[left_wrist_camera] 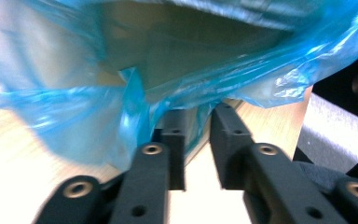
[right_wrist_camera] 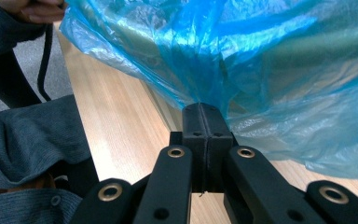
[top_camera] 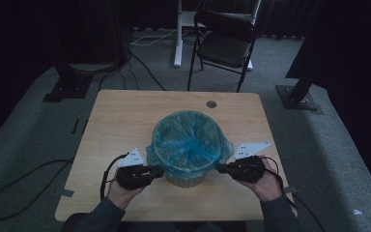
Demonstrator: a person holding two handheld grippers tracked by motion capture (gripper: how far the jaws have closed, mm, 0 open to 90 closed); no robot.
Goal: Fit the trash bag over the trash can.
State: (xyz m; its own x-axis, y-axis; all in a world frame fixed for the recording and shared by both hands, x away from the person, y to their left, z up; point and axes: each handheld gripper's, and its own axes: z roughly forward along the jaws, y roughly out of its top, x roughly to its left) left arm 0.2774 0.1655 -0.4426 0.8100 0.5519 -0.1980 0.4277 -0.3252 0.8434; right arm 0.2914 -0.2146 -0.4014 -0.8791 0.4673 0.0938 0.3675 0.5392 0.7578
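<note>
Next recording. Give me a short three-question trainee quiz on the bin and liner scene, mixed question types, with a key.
1. True or false: the right gripper has its fingers pressed together on the blue liner.
2. The left gripper has its fingers: A) parted, with liner film between them; B) clamped flat together; C) gripping the chair.
3. What does the bin stand on?

Key: 1 true. 2 A. 3 the wooden table.
</note>
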